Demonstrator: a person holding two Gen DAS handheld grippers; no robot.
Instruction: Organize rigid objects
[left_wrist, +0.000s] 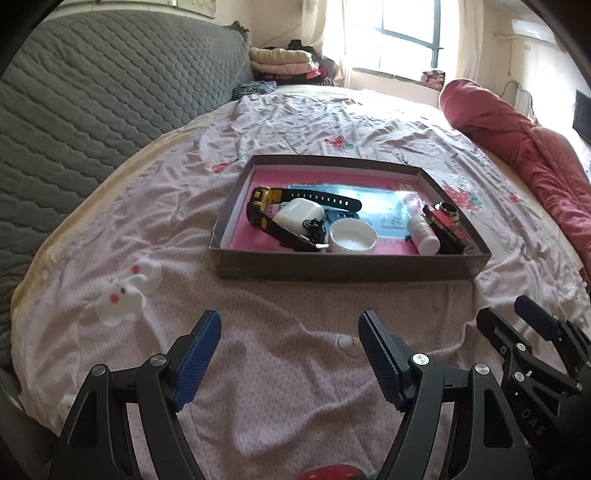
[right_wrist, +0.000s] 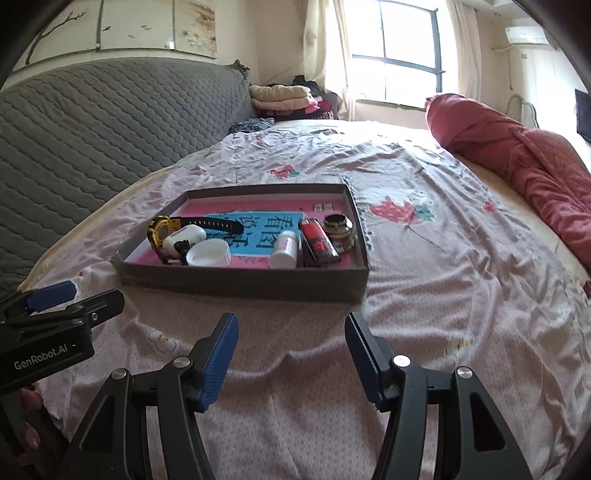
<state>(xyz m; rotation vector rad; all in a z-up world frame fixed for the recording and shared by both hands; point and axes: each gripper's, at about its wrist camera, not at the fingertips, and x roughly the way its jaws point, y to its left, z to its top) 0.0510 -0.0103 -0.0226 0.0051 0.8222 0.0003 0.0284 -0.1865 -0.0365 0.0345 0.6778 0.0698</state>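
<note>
A shallow grey cardboard tray with a pink lining (left_wrist: 351, 266) (right_wrist: 240, 282) sits on the wrinkled pink strawberry-print bedsheet (left_wrist: 258, 369) (right_wrist: 424, 295), ahead of both tongs and well apart from their tips. In the left wrist view it lies ahead and a little right of the left gripper (left_wrist: 290, 354); in the right wrist view it lies ahead and left of the right gripper (right_wrist: 291, 354).

Inside the tray, from left to right: a black-strapped watch with a yellow case (left_wrist: 264, 206) (right_wrist: 162, 230), a white rounded earbud case (left_wrist: 301, 214) (right_wrist: 184, 236) resting against it, a small black clip-like piece (left_wrist: 314, 225) just beside the case, a white round lid lying open side up (left_wrist: 352, 238) (right_wrist: 207, 254), a small white bottle on its side (left_wrist: 423, 234) (right_wrist: 284, 249), a red and black lighter (left_wrist: 445, 225) (right_wrist: 317, 242), and a round dark metal-rimmed jar (left_wrist: 447, 211) (right_wrist: 338, 225) at the tray's right end. A blue printed sheet with dark characters (left_wrist: 369, 201) (right_wrist: 258, 230) lies flat under them.

The left gripper hangs above bare sheet with its blue ribbed pads (left_wrist: 201, 362) spread wide — nothing between them, nothing touched. The right gripper is likewise spread wide over bare sheet, its pads (right_wrist: 221, 354) empty. Each tool shows at the edge of the other's view, side by side.

A white cloud-shaped patch with pink dots (left_wrist: 127, 291) lies on the sheet left of the tray — well clear of both tongs.
</note>
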